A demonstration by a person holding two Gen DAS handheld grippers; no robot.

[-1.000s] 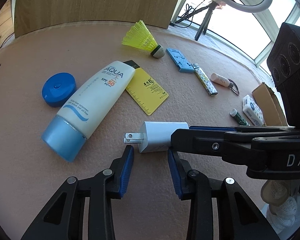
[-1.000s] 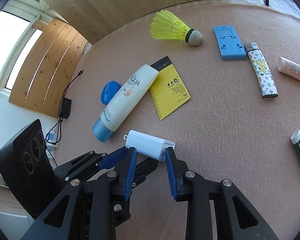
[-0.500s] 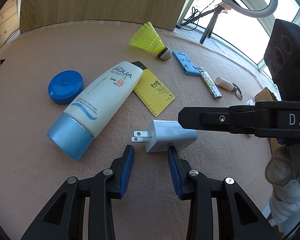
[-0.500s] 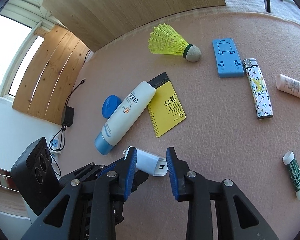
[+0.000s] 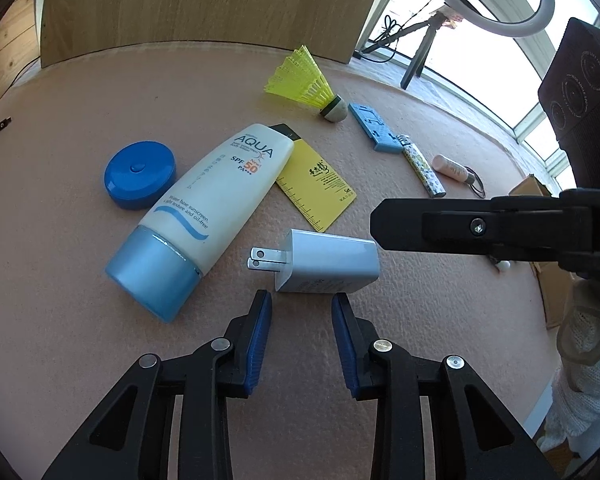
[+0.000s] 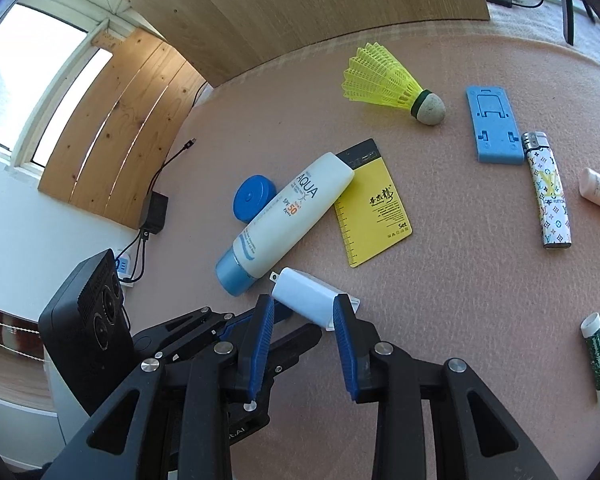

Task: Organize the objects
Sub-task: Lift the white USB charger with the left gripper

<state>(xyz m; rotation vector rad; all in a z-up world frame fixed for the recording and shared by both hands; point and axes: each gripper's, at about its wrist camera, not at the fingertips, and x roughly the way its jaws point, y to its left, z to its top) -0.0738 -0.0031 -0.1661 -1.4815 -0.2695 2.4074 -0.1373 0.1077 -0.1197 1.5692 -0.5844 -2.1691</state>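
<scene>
Lying on the pink table (image 5: 60, 264), a white charger (image 5: 324, 262) sits just beyond both grippers, left (image 5: 301, 334) and right (image 6: 303, 340), each narrowly open and empty.

Readable on the white sunscreen tube (image 5: 220, 196): "AQUA", "SPF 50", "PA+++" and, lower down, "Water base sunscreen, light texture and oil-free". On the yellow ruler card (image 6: 374, 210): black brush-style characters, the word "Set" near one corner, and a scale of ruler marks along one edge. On the patterned lighter (image 6: 550, 196): a large "LV" monogram and the words "LOUIS VUITTON". Small print on the white charger (image 5: 324, 264) too blurred to read.
</scene>
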